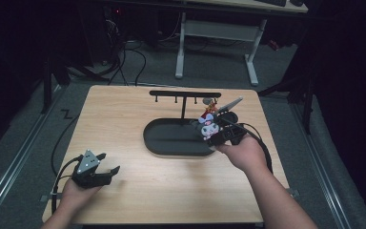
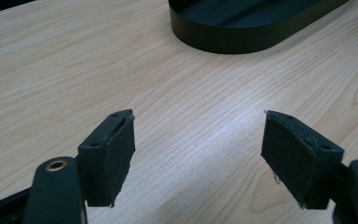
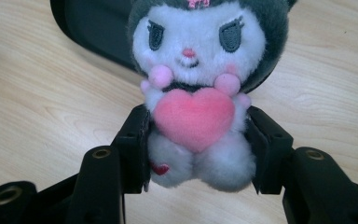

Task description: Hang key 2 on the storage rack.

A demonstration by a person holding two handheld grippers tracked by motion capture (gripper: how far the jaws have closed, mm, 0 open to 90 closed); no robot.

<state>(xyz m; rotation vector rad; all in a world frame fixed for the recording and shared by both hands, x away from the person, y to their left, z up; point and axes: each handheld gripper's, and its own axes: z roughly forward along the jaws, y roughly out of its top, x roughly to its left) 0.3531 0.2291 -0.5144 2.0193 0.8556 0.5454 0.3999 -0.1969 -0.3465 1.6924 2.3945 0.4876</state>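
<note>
Two black grippers are seen over a pale wooden desk point(image 1: 124, 119) with a fine straight grain. The right gripper point(image 1: 218, 132) is clamped on a small plush toy point(image 1: 208, 126) — its padded jaws press the soft body from both sides, near the right end of a black oval tray point(image 1: 157, 143) that lies at the middle of the desk toward the far edge. In the right gripper view the plush toy point(image 3: 200, 93) is shown upright between the jaws: a fluffy white face inside a dark grey hood, embroidered eyes, a tiny pink nose, round pink paws and a smooth pink heart held at the chest. The toy is held above the desk surface beside the tray's low, matte wall point(image 3: 93, 32).

A slim black T-shaped rack point(image 1: 185, 94) with short pegs rises from the tray's far side.

The left gripper point(image 1: 105, 164) is held near the desk's near left corner, well apart from the tray. Its jaws are spread wide with nothing between them — flat rectangular pads point(image 2: 121, 154) are seen over bare wood, and the rounded end of the tray point(image 2: 242, 37) lies beyond.
</note>
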